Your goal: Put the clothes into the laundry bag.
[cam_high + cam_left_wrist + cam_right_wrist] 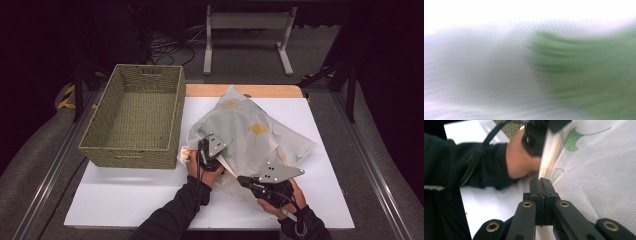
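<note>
My left gripper (209,159) and right gripper (250,182) are black, each topped by a grey three-cornered plate with small dark screw holes. Brass-coloured rivets pin the linkage arms of my right gripper's jaws. A black cable trails from each gripper. I wear black long sleeves.

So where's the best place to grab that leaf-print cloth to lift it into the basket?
Probably by its near edge, from the person's side. The cloth lies crumpled on the white board, and its near hem is the loose, thin part a claw can pinch. The left claw and right claw both sit shut along that edge; the basket stands open to the left.
</note>
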A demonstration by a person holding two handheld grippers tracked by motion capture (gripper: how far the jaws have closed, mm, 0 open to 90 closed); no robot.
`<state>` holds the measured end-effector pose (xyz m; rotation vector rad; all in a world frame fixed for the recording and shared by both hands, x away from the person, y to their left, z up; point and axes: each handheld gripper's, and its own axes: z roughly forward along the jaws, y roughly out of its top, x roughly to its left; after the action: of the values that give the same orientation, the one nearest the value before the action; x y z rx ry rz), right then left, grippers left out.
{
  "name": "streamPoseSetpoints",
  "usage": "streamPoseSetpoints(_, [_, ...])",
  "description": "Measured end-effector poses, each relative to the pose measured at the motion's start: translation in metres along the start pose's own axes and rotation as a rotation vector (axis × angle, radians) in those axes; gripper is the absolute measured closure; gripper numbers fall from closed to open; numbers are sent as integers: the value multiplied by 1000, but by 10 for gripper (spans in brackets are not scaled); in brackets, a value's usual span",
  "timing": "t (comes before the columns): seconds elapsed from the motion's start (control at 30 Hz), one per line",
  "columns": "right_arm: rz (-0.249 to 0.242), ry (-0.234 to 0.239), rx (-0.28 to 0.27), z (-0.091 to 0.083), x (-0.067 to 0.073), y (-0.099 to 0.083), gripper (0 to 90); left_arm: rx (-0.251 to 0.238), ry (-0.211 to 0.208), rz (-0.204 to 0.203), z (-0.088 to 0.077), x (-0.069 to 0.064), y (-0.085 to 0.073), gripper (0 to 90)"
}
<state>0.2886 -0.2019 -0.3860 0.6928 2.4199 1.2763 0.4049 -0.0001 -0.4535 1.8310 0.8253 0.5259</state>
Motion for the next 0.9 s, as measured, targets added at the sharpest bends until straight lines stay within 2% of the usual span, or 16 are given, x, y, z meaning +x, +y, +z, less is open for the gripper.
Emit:
streamPoseSetpoints(0.03, [-3,-5,3,0,0,-1,900,-10,1,-32,-1,4,-1,871])
streamPoseSetpoints(0.1, [9,-15,-1,-2,-2,-3,900,-19,-1,-44,-2,5,-2,870])
streamPoseSetpoints(0.2, [19,-55,-7,-3,-4,-6,900,-24,-38,-16,-3,4,-3,856])
streamPoseSetpoints(0.27, [9,-76,-1,-2,-5,-7,900,-24,-59,-4,-6,4,-3,817])
streamPoseSetpoints(0.3, [6,-85,0,-2,-5,-7,900,-17,-85,7,-8,3,-4,788])
streamPoseSetpoints(0.4, [2,-102,-3,-2,-5,-7,900,15,-105,33,-20,1,-7,649])
streamPoseSetpoints(0.47, [11,-105,-9,-3,-6,-7,899,43,-105,37,-31,0,-13,639])
streamPoseSetpoints(0.5, [17,-105,-11,-3,-7,-7,898,55,-128,43,-37,0,-15,605])
streamPoseSetpoints(0.57, [13,-105,-8,-3,-6,-7,898,81,-171,75,-49,1,-18,463])
streamPoseSetpoints(0.63, [15,-105,-12,-4,-6,-6,898,100,-218,124,-63,-1,-18,397])
streamPoseSetpoints(0.7, [12,-109,-15,-4,-5,-5,899,124,-239,176,-73,-2,-18,367])
streamPoseSetpoints(0.77, [6,-111,-17,-4,-3,-4,899,154,-230,212,-79,-3,-20,387])
streamPoseSetpoints(0.83, [6,-108,-19,-5,-3,-4,899,165,-231,204,-79,-1,-24,410])
streamPoseSetpoints(0.87, [7,-108,-21,-5,-3,-4,899,165,-227,188,-78,0,-25,414])
streamPoseSetpoints(0.9, [9,-106,-22,-5,-3,-4,899,162,-226,150,-76,2,-27,411])
